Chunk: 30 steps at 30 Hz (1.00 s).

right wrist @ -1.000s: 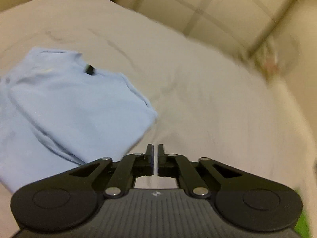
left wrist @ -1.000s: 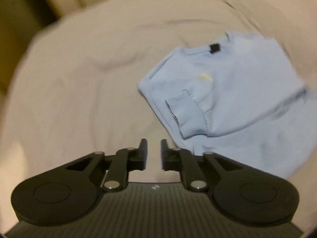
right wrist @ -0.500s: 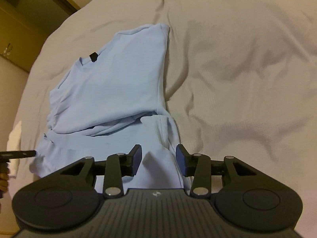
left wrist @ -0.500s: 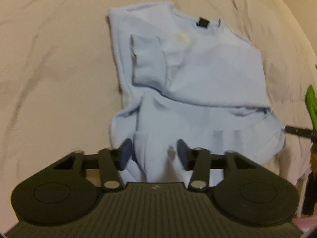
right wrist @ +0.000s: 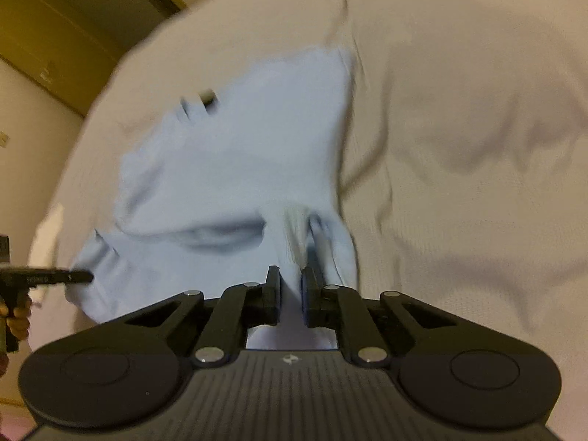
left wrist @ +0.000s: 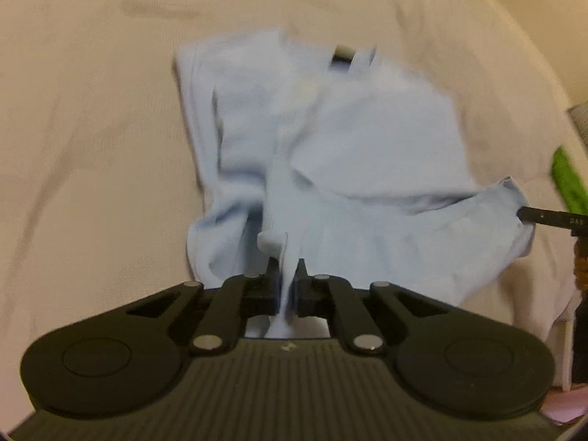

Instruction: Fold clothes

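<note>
A light blue sweatshirt lies partly folded on a beige bedsheet, collar and dark neck label at the far end. My left gripper is shut on the near hem at its left corner, and the cloth bunches up between the fingers. In the right wrist view the same sweatshirt spreads ahead, and my right gripper is shut on the hem's right corner. Each gripper's tip shows at the edge of the other view, the right gripper and the left gripper. Both views are blurred by motion.
The bedsheet is wrinkled to the right of the sweatshirt. A green object sits past the bed's right edge. Dark wooden furniture stands beyond the bed's far left. A hand holds the left gripper's handle.
Both grippers went from open astride the hem to shut on it. The hem is lifted and bunched, and the views have come in closer to the sweatshirt.
</note>
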Tool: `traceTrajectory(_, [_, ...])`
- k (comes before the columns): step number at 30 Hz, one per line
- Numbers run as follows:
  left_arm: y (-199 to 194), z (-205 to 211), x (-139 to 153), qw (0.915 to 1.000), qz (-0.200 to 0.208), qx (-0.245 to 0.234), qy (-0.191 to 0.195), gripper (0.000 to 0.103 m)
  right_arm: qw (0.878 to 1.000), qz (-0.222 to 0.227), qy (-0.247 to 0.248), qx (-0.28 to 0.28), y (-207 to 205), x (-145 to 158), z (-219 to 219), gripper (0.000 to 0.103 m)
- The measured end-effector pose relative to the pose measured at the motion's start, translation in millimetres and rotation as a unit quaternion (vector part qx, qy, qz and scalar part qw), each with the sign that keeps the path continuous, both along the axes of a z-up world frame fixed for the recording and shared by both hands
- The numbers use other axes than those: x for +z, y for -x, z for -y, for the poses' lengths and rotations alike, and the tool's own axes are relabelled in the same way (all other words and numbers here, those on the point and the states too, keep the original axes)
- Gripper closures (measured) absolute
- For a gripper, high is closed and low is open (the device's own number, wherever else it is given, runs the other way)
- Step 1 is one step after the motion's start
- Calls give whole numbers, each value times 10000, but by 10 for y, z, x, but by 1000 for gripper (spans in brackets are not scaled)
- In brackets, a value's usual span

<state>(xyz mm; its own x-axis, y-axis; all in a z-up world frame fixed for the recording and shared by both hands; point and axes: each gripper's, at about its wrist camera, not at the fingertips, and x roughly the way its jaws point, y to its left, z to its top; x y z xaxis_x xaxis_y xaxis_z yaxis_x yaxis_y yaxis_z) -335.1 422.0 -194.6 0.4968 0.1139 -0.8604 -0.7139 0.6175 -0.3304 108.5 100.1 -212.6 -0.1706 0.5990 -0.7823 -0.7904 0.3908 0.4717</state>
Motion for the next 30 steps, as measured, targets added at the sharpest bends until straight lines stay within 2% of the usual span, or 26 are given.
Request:
traceTrajectory(3, [0, -144, 384, 9980, 300, 111, -538, 99, 9975, 357, -611, -64, -37, 399, -34, 93])
traceTrajectory(6, [-145, -521, 655, 9907, 742, 279, -1109, 99, 9909, 730, -1104, -230, -192, 641, -303, 93])
traceTrajectory(7, [-235, -662, 671, 9887, 787, 325, -1231, 97, 9911, 751, -1045, -356, -253, 604, -416, 93])
traceTrajectory(8, [-328, -805, 682, 9867, 816, 373, -1354, 87, 9910, 771, -985, -482, -314, 566, -528, 93])
traceTrajectory(10, [-566, -1131, 562, 9843, 373, 598, -1621, 75, 9902, 812, -865, -734, -437, 491, -754, 88])
traceTrajectory(11, [-640, -1278, 470, 9826, 146, 784, -1677, 73, 9896, 831, -805, -859, -498, 453, -866, 80])
traceTrajectory(12, [-668, -1390, 387, 9828, 25, 941, -1590, 73, 9887, 851, -744, -985, -559, 415, -979, 65])
traceTrajectory(13, [-653, -1521, 274, 9838, -35, 1189, -1338, 74, 9876, 871, -684, -1110, -621, 378, -1092, 56])
traceTrajectory(16, [-477, -1591, 58, 9859, 85, 1483, -770, 72, 9842, 878, -502, -1453, -789, 254, -1383, 56])
traceTrajectory(20, [-242, -1496, -220, 9855, 216, 1681, -22, 69, 9891, 266, -170, -1440, -797, -67, -1131, 56])
traceTrajectory(22, [-200, -1422, -328, 9842, 191, 1745, 216, 63, 9901, -52, 18, -1399, -760, -233, -1006, 56])
traceTrajectory(27, [3, -1114, -490, 9846, 49, 1681, 475, 58, 9884, -557, 354, -1368, -545, -501, -679, 53])
traceTrajectory(29, [75, -985, -565, 9840, -3, 1679, 599, 44, 9854, -703, 473, -1480, -472, -578, -547, 51])
traceTrajectory(30, [85, -933, -597, 9834, 9, 1680, 684, 43, 9828, -835, 515, -1562, -432, -618, -505, 51])
